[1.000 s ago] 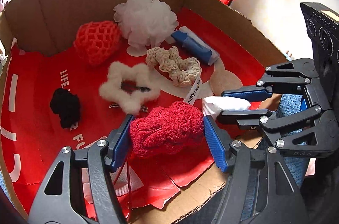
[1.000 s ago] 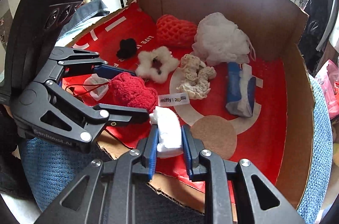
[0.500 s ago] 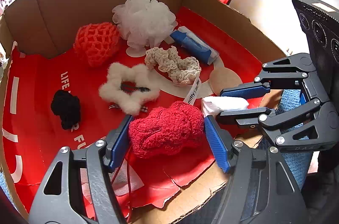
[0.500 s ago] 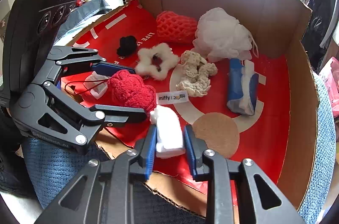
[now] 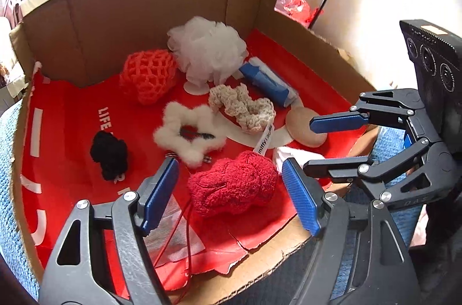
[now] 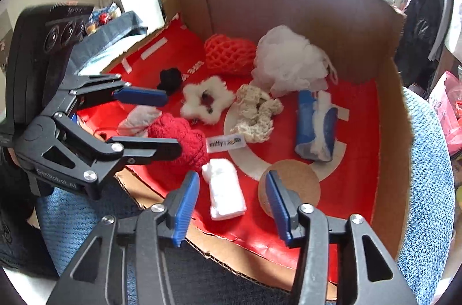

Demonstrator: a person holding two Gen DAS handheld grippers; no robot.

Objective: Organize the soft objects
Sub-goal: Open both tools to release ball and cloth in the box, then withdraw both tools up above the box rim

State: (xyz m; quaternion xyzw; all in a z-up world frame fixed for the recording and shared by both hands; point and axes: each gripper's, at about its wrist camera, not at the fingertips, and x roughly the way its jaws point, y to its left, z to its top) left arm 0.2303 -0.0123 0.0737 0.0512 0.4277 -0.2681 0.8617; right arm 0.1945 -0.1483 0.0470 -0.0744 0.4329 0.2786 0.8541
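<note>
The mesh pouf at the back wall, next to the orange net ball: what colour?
White. The mesh pouf shows best in the right wrist view, beside the orange net ball.

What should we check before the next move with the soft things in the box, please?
1. Left gripper open: ok.
2. Right gripper open: ok.
3. Red knit piece released, lying between the left fingers: ok.
4. White cloth released, lying on the red liner: ok.
5. Both pieces inside the cardboard box: ok, near its front edge.
6. Red cord free of the left fingers: cannot tell.
</note>
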